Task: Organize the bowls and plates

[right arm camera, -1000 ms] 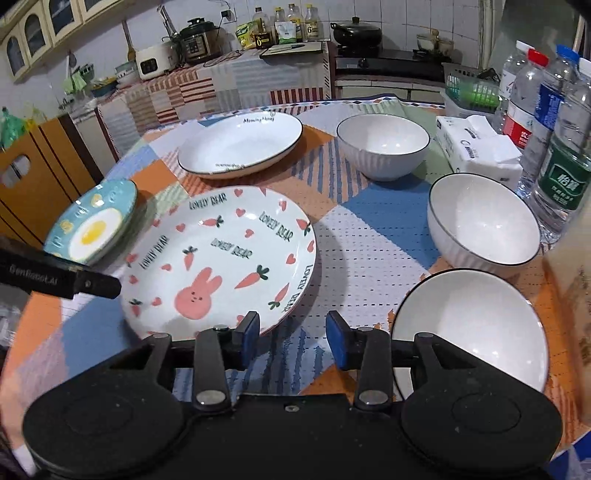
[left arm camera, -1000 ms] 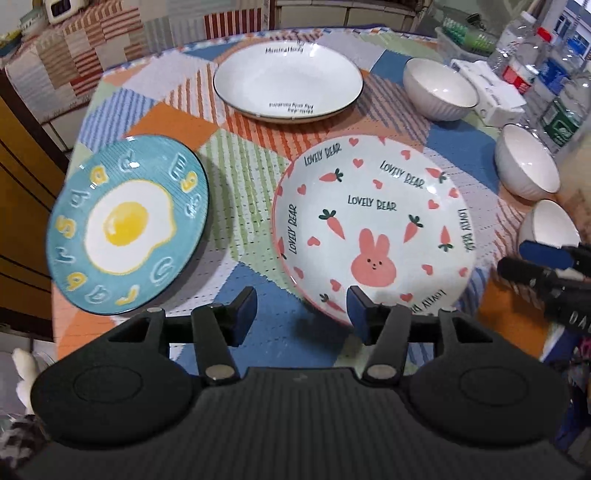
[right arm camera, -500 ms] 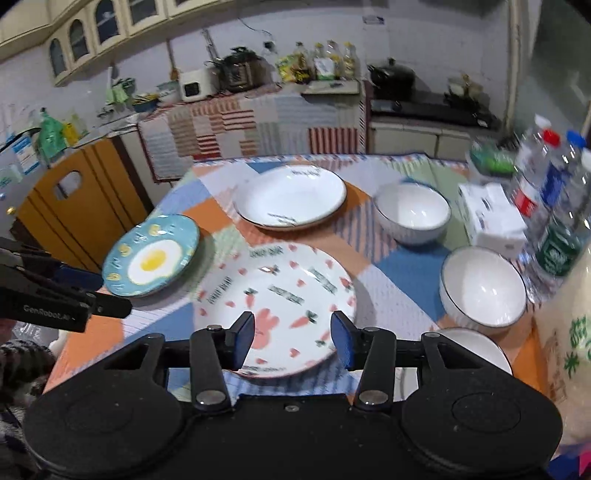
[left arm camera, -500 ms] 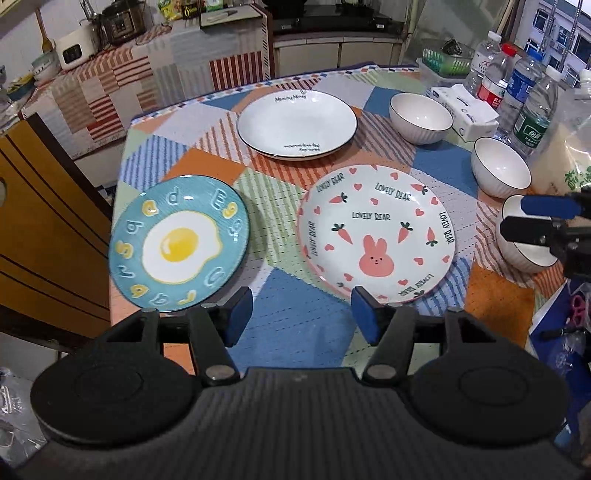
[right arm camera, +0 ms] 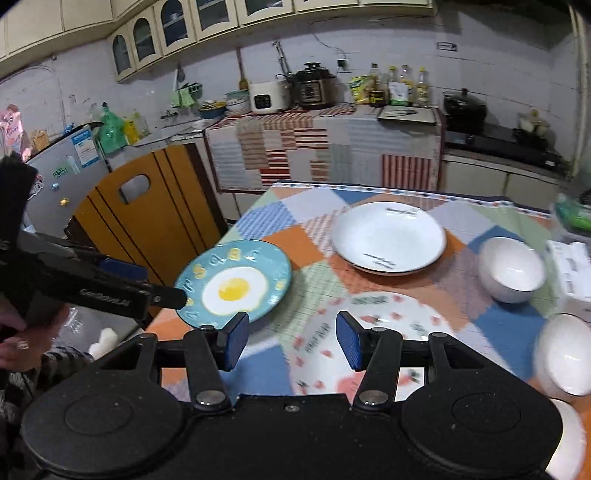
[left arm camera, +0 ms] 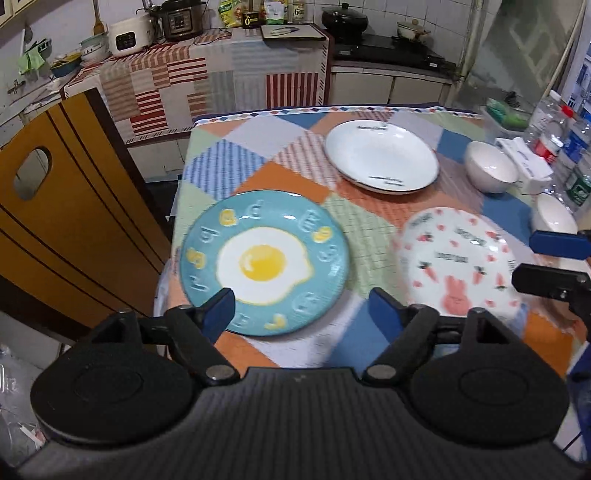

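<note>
While angled down over table [left arm camera: 295, 177], left gripper [left arm camera: 301, 308], right gripper [right arm camera: 291, 339] jaws opening, empty.

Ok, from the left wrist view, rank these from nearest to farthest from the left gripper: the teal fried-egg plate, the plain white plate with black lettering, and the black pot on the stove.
1. Teal fried-egg plate: just beyond the left gripper, whose jaws are opening, with nothing between them.
2. Plain white plate with black lettering: further up the table, to the right.
3. Black pot: on the stove by the back wall.
</note>
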The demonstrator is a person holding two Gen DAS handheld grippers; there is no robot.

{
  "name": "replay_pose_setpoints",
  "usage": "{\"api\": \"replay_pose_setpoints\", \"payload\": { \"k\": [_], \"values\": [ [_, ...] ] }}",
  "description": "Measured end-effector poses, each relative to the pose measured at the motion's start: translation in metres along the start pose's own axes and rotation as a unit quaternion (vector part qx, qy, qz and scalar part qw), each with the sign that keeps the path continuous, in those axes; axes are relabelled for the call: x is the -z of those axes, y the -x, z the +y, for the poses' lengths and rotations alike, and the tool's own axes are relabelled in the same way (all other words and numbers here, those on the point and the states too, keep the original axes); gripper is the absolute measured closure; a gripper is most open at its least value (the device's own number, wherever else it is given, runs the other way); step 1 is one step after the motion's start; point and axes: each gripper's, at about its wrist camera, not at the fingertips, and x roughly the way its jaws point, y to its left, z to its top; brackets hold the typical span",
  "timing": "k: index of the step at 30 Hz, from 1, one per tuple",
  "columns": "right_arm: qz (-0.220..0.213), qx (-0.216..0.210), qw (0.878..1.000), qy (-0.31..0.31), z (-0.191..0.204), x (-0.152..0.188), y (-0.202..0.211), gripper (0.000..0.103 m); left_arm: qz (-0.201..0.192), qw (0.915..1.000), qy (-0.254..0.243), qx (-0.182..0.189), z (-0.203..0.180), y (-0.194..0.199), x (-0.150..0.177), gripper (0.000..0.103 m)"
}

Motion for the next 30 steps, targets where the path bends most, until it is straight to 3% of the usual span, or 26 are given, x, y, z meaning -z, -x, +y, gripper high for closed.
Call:
{"api": "replay_pose_setpoints", "payload": {
  "k": [7, 9, 12, 19, 25, 26, 27, 30],
  "values": [
    [-0.065, -0.007, 0.998, 0.022, 0.022, 0.003, -0.053, 0.036, -0.009, 0.9990, 0.043, -0.007, 0.056, -0.034, 0.005, 0.023],
    [-0.056, -0.005, 0.998, 0.024, 0.025, 0.002, -0.072, 0.036, -0.019, 0.9975, 0.069, 0.002, 0.071, -0.044, 0.009, 0.025],
    [-0.046, -0.014, 0.999, 0.020, 0.024, 0.000, -0.099, 0.036, -0.003, 0.9946, 0.104, 0.003, 0.086, -0.063, 0.017, 0.026],
    [-0.007, -0.021, 1.000, 0.011, 0.019, -0.002, -0.149, 0.036, 0.004, 0.9935, 0.113, -0.006, 0.106, -0.105, 0.031, 0.030],
    [0.035, -0.024, 0.999, -0.009, 0.007, -0.004, -0.184, 0.039, 0.025, 0.9924, 0.120, -0.008, 0.113, -0.135, 0.030, 0.050],
    [0.039, -0.028, 0.999, -0.012, 0.005, -0.004, -0.187, 0.041, 0.025, 0.9927, 0.118, -0.010, 0.113, -0.137, 0.030, 0.056],
    [0.045, -0.034, 0.998, -0.015, 0.004, -0.004, -0.191, 0.045, 0.022, 0.9933, 0.113, -0.011, 0.112, -0.136, 0.029, 0.071],
    [0.069, -0.042, 0.996, -0.030, -0.001, -0.004, -0.200, 0.049, 0.024, 0.9921, 0.123, -0.007, 0.112, -0.136, 0.026, 0.077]
  ]
}}
